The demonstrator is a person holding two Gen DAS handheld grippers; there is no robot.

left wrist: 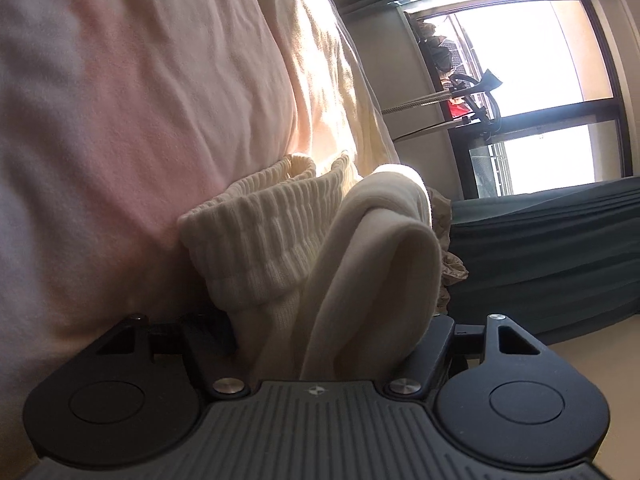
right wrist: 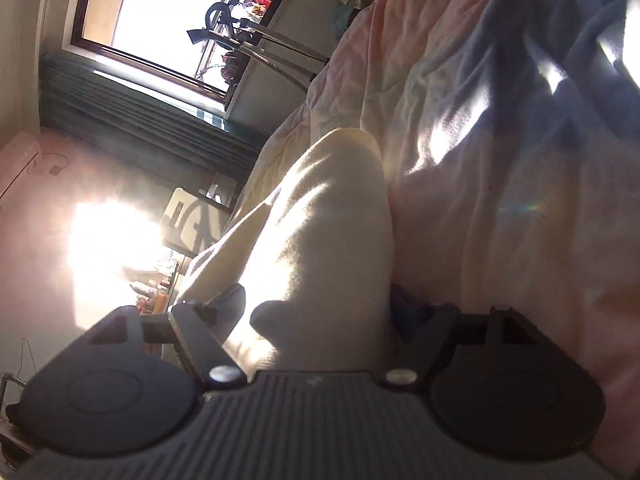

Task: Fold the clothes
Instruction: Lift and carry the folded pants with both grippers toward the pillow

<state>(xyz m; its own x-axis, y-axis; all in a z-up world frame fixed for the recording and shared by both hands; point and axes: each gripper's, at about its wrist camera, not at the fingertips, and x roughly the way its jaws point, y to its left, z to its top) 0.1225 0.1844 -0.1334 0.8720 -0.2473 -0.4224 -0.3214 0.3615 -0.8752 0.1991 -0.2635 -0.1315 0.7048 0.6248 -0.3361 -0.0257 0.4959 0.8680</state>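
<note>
A cream garment [left wrist: 360,248] with a ribbed knit cuff [left wrist: 264,236] fills the space between the fingers of my left gripper [left wrist: 320,340], which is shut on it. The cloth bunches up in folds and hides the fingertips. In the right wrist view another part of the same cream garment [right wrist: 328,232] runs between the fingers of my right gripper [right wrist: 316,320], which is shut on it. Both grippers hold the cloth close above a pale pink bedsheet [left wrist: 132,112], and both views are rolled sideways.
The pink bedsheet [right wrist: 500,208] is wrinkled and streaked with sun and shadow. A window [left wrist: 540,80] with a dark frame and dark curtains [left wrist: 560,248] stands behind. A lamp arm [right wrist: 272,48] and a cluttered shelf [right wrist: 160,280] are beside the bed.
</note>
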